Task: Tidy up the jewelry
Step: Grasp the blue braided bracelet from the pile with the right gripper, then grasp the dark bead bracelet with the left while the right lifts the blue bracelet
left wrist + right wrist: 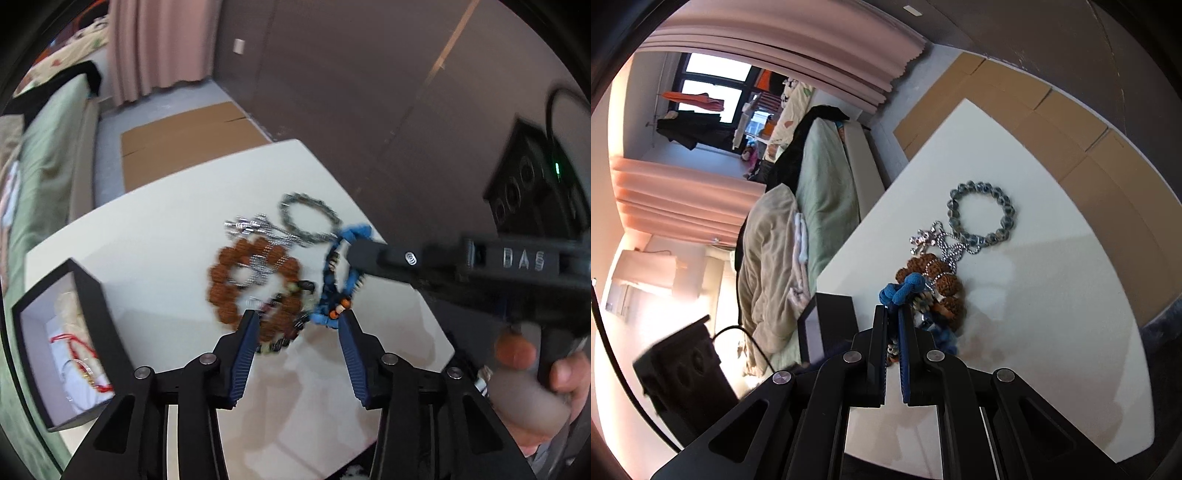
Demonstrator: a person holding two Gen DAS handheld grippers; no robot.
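Note:
A heap of jewelry lies on the white table (147,240): a brown seed-bead bracelet (221,288), a grey bead bracelet (310,221), a silver chain (255,229) and a dark bead bracelet (291,332). My right gripper (352,253) reaches in from the right and is shut on a blue cord bracelet (327,284), which hangs from its tips. In the right wrist view the blue cord bracelet (901,290) bunches at the right gripper (892,310). My left gripper (297,321) hovers over the heap, jaws apart, with the dark beads between them and the pads not pressing.
A black box (92,295) with a white lining stands at the table's left edge and holds red cord and other pieces. A black device (535,177) with a green light stands to the right. Flat cardboard (184,140) lies on the floor behind, and a bed (48,147) runs along the left.

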